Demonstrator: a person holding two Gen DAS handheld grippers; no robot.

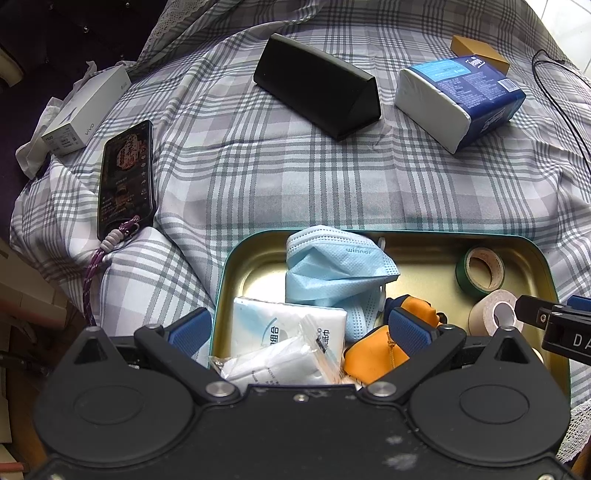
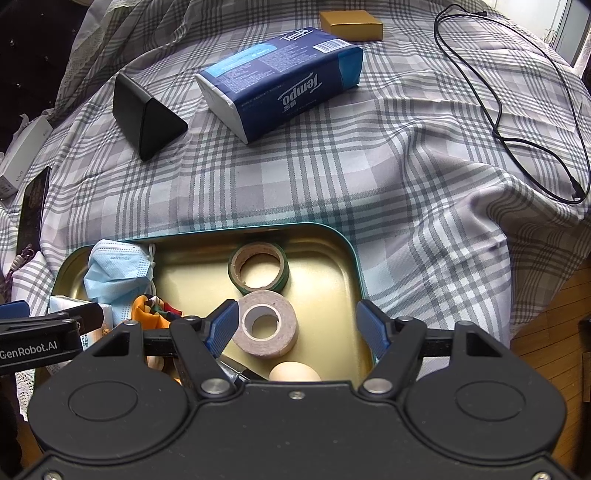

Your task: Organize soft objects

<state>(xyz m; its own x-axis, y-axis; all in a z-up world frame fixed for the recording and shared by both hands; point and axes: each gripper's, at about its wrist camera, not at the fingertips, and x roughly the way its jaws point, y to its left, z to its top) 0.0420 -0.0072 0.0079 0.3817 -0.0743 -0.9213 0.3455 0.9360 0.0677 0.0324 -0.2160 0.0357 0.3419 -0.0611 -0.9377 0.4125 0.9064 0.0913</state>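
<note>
A gold tin tray [image 1: 406,242] [image 2: 332,280] with a teal rim sits on the plaid cloth. It holds a blue face mask [image 1: 332,271] [image 2: 114,273], a white tissue pack [image 1: 273,325], a clear bag [image 1: 280,363], an orange cloth [image 1: 373,360] [image 2: 147,308], a green tape roll [image 1: 480,271] [image 2: 258,269] and a beige tape roll [image 1: 495,314] [image 2: 266,328]. My left gripper [image 1: 301,328] is open over the tissue pack and bag. My right gripper [image 2: 299,326] is open over the beige roll. A blue Tempo tissue pack [image 1: 458,96] [image 2: 284,81] lies beyond the tray.
A black triangular case [image 1: 317,85] [image 2: 146,114], a phone [image 1: 125,177], a white phone box [image 1: 85,114], a gold box [image 2: 351,24] and a black cable [image 2: 517,110] lie on the cloth. A pale egg-like object [image 2: 293,371] sits in the tray's near part.
</note>
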